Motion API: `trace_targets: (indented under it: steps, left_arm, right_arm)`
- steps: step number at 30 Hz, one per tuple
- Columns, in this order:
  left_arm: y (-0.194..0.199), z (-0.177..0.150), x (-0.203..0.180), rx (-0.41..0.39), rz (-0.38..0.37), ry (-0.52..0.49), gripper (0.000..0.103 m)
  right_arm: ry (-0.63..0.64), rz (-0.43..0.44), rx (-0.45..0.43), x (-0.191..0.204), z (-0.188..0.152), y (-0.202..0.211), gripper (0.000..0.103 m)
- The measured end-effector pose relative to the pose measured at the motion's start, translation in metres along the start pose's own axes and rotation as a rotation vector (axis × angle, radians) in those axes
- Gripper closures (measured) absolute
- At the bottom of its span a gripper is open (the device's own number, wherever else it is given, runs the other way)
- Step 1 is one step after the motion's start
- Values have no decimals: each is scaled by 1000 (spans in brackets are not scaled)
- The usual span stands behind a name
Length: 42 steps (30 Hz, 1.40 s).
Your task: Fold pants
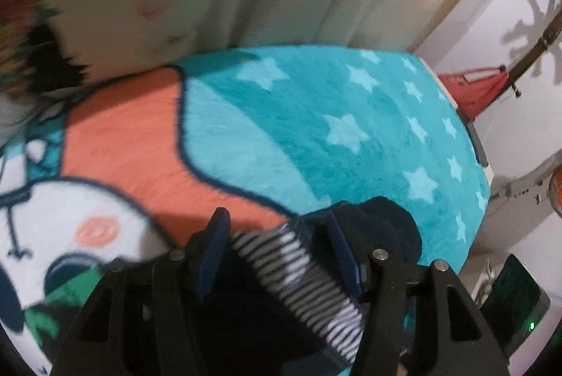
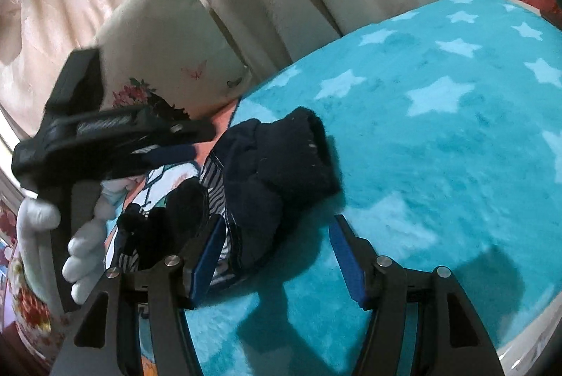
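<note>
The left tool (image 1: pixel 277 242) stands half open with the pants' (image 2: pixel 281 165) striped lining between its pads, seemingly not pinched. The right tool (image 2: pixel 277 253) gapes open over the blanket (image 2: pixel 439 165), low in the frame. The pants lie bunched at centre-left. A gloved hand (image 2: pixel 80 256) shows lower left.
</note>
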<state>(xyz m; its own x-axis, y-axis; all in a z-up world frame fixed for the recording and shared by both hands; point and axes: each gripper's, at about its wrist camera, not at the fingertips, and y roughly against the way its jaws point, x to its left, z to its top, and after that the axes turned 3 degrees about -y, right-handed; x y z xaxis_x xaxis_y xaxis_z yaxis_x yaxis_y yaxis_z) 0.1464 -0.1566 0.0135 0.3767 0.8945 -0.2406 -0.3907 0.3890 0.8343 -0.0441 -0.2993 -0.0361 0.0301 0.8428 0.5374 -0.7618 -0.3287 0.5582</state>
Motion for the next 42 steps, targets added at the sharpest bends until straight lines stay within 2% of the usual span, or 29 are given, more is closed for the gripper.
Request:
trace_targets:
  steps: [4,7,9,10,11,12,13,14,16,18,23,30,36,39,41,42]
  left_arm:
    - [-29,10,-14,90,-37,-47,46]
    - [-47,12,-23,151,-36,-79,46]
    - [-51,14,-27,149,-44,-84,46]
    - [-51,15,-29,152,-68,-93,49]
    - [-49,15,-29,153,-97,-92,56]
    - [-47,15,-29,154,-141,-82,80]
    - [-45,15,-29,160,-174,-75,96]
    - [-41,14,-29,154,-187,-71,98]
    - [-25,13,-30,109,-183,-79,99]
    - [-4,11,-24,67,-208,-51,99]
    - [49,0,3,-39,-215,5,99]
    - [121,-48,61,-191,-175,122,100]
    - [150,-104,124,-279,-149,284,100]
    - [155,-130,152,-293,-117,342,93]
    - [159,-144,171,-305,-112,388,84]
    - [163,-152,182,-320,-102,420,83]
  right_arm:
    - [11,-16,-12,5,2,-6,36]
    - [14,-17,-27,7,2,-9,36]
    - [17,-17,-46,8,0,-11,36]
    - [21,-13,-56,9,0,-11,41]
    - [25,-6,-65,11,0,-12,59]
    - [23,4,-58,12,0,-12,65]
    - [17,27,-43,14,2,-14,70]
    - [18,36,-43,15,3,-13,73]
    - [52,32,-52,25,6,-9,75]
    - [97,35,-70,39,7,-1,75]
    - [208,61,-93,79,9,14,75]
    - [402,142,-29,152,-5,4,75]
    - [553,188,45,207,-36,-18,75]
    - [633,174,81,228,-52,-33,73]
    - [679,156,115,235,-63,-48,63]
    - [696,156,136,238,-67,-56,61]
